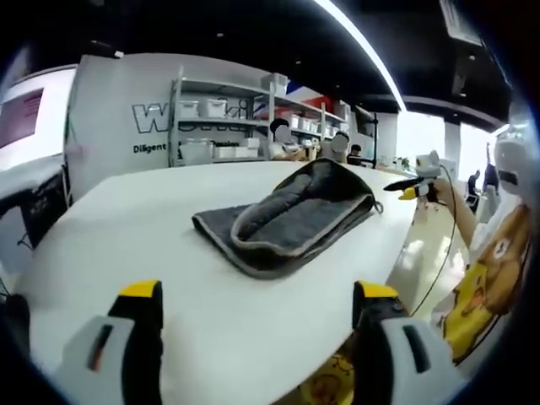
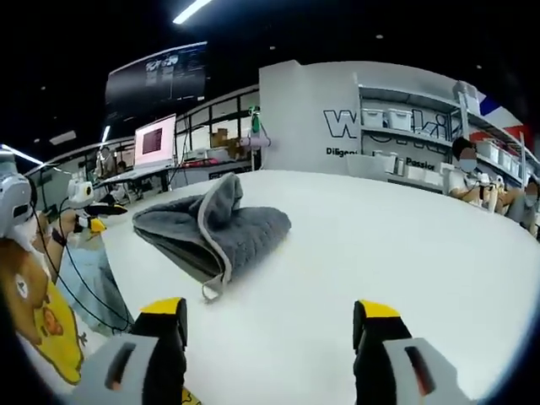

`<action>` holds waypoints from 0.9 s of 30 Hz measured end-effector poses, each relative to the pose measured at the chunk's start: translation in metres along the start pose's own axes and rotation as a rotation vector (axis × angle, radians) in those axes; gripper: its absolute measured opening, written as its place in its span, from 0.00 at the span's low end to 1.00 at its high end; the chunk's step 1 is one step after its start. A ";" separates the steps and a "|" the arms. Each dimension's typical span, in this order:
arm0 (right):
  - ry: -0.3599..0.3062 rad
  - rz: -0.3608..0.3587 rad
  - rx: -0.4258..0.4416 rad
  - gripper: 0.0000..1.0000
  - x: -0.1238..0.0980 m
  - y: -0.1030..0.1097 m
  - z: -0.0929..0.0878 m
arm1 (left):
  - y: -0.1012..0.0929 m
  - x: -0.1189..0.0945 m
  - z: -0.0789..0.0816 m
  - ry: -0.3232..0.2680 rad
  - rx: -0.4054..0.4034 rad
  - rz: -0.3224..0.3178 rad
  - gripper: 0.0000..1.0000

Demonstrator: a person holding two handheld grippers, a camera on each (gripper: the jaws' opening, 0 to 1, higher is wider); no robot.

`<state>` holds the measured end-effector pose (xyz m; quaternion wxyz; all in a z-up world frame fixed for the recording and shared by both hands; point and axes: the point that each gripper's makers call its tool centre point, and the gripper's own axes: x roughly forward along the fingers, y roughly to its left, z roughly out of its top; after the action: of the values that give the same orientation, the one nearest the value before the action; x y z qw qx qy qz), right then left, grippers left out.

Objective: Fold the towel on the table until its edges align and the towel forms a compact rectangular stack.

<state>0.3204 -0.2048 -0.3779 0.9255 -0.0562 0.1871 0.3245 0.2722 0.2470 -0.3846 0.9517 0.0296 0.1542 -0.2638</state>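
A dark grey towel (image 1: 291, 215) with a lighter hem lies loosely folded and lumpy on the white table (image 1: 126, 228), a little right of its middle. My left gripper (image 1: 257, 295) is open over the table's near side, well short of the towel, with nothing between its yellow-tipped jaws. At the table's right edge the right gripper (image 1: 412, 186) points toward the towel, held by a hand. In the right gripper view the towel (image 2: 215, 228) lies ahead on the left with a small loop hanging off its near corner. My right gripper (image 2: 270, 312) is open and empty. The left gripper (image 2: 93, 215) is at far left.
The table (image 2: 405, 245) is wide and rounded, with bare surface around the towel. A person in bear-print clothing (image 1: 489, 270) stands at the table's edge. Shelving with white bins (image 1: 219, 126), a lettered wall, seated people (image 2: 468, 173) and a monitor (image 2: 156, 143) are beyond.
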 end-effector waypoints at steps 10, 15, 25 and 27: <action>0.020 0.007 0.003 0.99 0.006 0.001 -0.006 | -0.001 0.000 0.000 0.009 0.005 0.000 0.98; 0.015 0.009 0.014 0.99 0.009 -0.002 -0.006 | 0.000 0.002 0.004 0.016 0.018 -0.002 0.98; 0.027 0.030 0.006 0.99 0.012 0.001 -0.008 | -0.001 0.008 0.011 0.023 0.040 -0.020 0.98; 0.034 0.039 -0.001 0.99 0.012 0.003 -0.009 | -0.001 0.009 0.012 0.024 0.042 -0.025 0.98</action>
<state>0.3245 -0.1975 -0.3906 0.9157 -0.0588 0.2037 0.3414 0.2819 0.2403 -0.3761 0.9456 0.0506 0.1606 -0.2785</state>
